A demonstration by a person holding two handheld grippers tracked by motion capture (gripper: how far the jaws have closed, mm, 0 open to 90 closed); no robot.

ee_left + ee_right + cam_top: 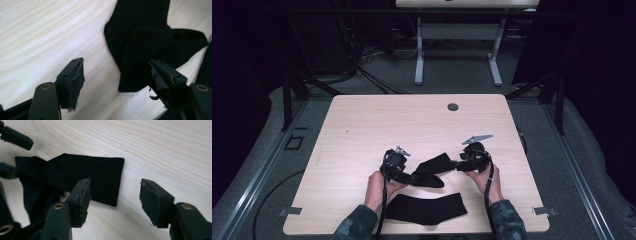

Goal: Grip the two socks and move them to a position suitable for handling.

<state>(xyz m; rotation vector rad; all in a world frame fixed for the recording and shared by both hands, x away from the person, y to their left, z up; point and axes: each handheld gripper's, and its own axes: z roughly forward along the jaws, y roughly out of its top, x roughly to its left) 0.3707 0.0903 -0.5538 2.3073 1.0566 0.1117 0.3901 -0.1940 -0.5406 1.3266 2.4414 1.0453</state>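
Both grippers sit over the near half of the table, and I take the views in turn.

High view: my left gripper and right gripper flank a black sock that lies crumpled between them, its long axis running roughly from one gripper to the other. A second sock lies flat nearer the table's front edge, between my forearms, apart from both grippers. From here I cannot tell how the jaws stand.

Left gripper view: the left gripper has its jaws well apart and holds nothing. The sock is folded over on itself and rises ahead, lying toward the right-hand jaw and seeming to touch it. Bare wood lies ahead of the other jaw.

Right gripper view: the right gripper also stands open and empty. The sock's straight end lies flat just ahead, off toward the left-hand jaw, with its body running away to the left toward the other gripper.

Judgement: each gripper is at its own end of the sock. The right is squarer to a clean edge; its closing line needs a small shift leftward to take the end.
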